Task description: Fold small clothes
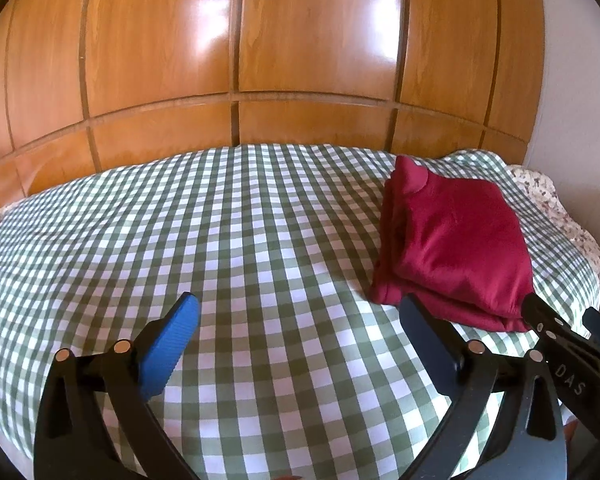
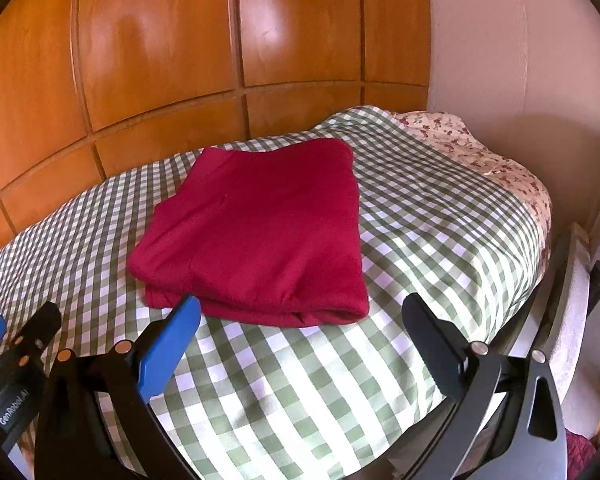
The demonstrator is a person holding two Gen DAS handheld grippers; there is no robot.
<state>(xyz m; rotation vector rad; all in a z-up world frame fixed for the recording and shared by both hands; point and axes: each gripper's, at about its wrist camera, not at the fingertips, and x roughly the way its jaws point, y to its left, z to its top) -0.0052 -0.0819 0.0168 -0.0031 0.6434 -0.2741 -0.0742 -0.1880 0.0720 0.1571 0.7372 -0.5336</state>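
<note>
From the left wrist camera, the left gripper (image 1: 300, 316) is hanging over the bed with its two fingers spread wide apart, and nothing is sitting between them. One finger is wearing a bright blue pad (image 1: 172, 344) with little ridges. Under it, a green and white checked bedspread (image 1: 220, 220) is covering the bed. A red shirt (image 1: 452, 248) is lying folded on the bedspread, off to the right side of this view and near the far edge. The right gripper (image 1: 560, 326) is poking in at the lower right corner, just beside the near corner of the shirt. The letters "DAS" are showing in white on its black body. Shiny brown wooden panels (image 1: 300, 40) are standing behind the bed.

From the right wrist camera, the right gripper (image 2: 300, 316) is also hanging with its fingers wide apart and holding nothing. The red shirt (image 2: 260, 232) is lying right in front of it, folded into a neat thick square on the checked bedspread (image 2: 440, 220). The tip of the blue finger is sitting just in front of the shirt's near edge. The left gripper (image 2: 16, 324) is peeking in at the lower left, and the words "GenRobot.AI" are showing on it. A flowery sheet (image 2: 480, 148) is showing at the far right edge of the bed, next to a pale wall (image 2: 500, 40).
</note>
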